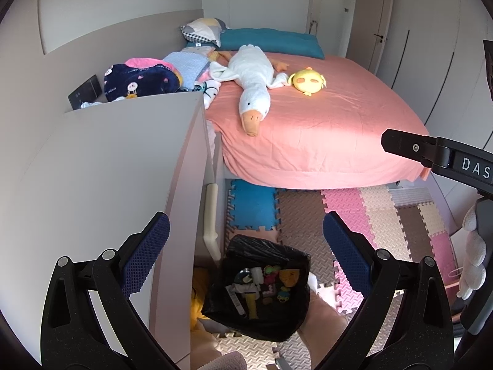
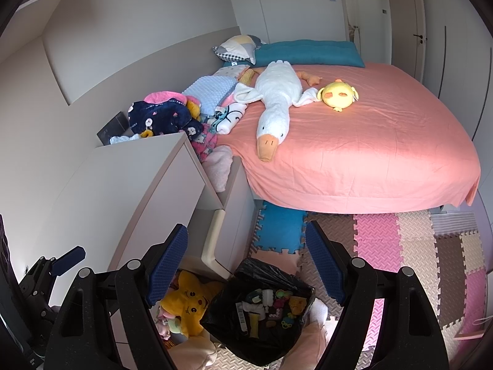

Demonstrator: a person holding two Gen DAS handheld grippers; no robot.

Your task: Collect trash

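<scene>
Below: trash bag point(image 1: 257, 286), mouth up, directly under both tongs.
Left tongs point(image 1: 246, 254): released, empty.
Right tongs point(image 2: 246, 260): released, empty, about equally near.

Bedroom I'm looking into, sunlit.

Pink-sheeted bed point(image 1: 323, 117) far, grey cabinet point(image 1: 101, 185) near left, foam mats point(image 2: 400, 246) on floor, wardrobe doors point(image 2: 446, 46) right.
</scene>
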